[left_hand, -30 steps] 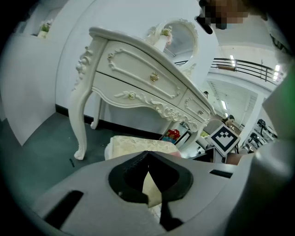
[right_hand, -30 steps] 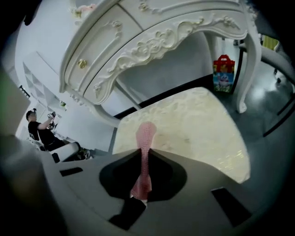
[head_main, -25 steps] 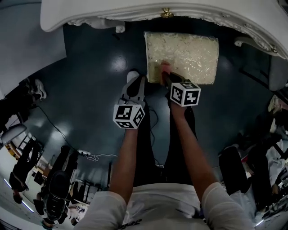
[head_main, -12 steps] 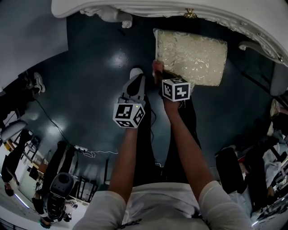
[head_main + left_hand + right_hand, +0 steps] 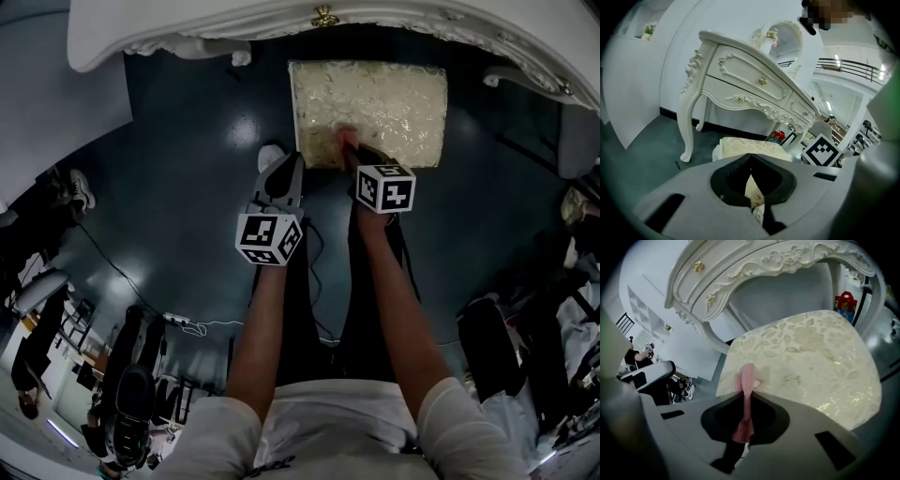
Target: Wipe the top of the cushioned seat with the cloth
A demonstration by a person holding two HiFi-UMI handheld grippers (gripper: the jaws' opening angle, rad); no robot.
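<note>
The right tongs point(image 5: 744, 401) are clamped tight on a pink cloth point(image 5: 746, 376). The cloth runs up out of the jaws as a narrow strip, and its bunched end is pressed down onto the top of the cushioned seat point(image 5: 811, 348), close to the near left corner. Gripping it by the tail leaves the free end to do the rubbing, I'd say, and keeps the hard jaws off the brocade.

The left tongs point(image 5: 751, 180) are drawn nearly together, with only a pale sliver showing between the jaws and nothing gripped. They hang off to the side, over the dark floor point(image 5: 178, 150) and short of the seat's near edge, probably parked there because wiping needs only one hand.

The seat sits tucked partly under the white carved dressing table point(image 5: 754, 79). Most of its cream top lies beyond the cloth, towards the far edge. Which parts the cloth has covered, I can't judge.
</note>
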